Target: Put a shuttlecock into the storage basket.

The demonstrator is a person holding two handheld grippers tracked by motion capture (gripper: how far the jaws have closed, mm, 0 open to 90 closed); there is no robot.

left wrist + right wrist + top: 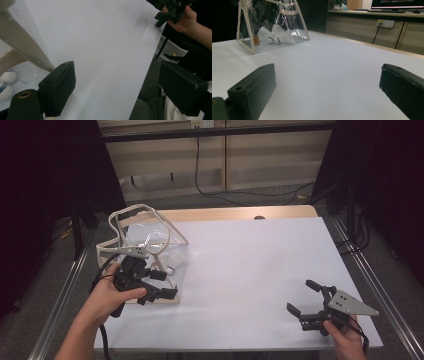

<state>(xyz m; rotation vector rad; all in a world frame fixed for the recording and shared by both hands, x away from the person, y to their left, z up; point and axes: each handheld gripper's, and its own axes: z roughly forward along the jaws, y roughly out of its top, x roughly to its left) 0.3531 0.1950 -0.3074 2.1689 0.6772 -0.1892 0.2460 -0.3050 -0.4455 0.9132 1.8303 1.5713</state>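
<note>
I have the left claw (159, 285) down at the near corner of the clear plastic tote bag with cream fabric trim and handles (150, 237), which stands at the left edge of the white counter (250, 270). Its jaws stand wide apart with nothing between them; in the left gripper view one jaw sits just beside the bag's cream corner edge, and I cannot tell whether it touches. Inside the bag lie white feather shuttlecocks (273, 33), resting on the bottom near the front wall.

To do this step well, I judge I should bring the open jaws squarely over the trim or the bag's rim, not the slack clear wall, which would likely crumple and slip. A slow approach matters, since the bag is light and could tip or slide off the counter's left edge.

My left hand (112, 295) grips the claw from behind, wrist angled so the jaws point right and slightly down across the bag's base. The right claw (307, 297) rests low near the counter's front right corner, jaws spread wide and empty, pointing left towards the bag, well apart from it.
</note>
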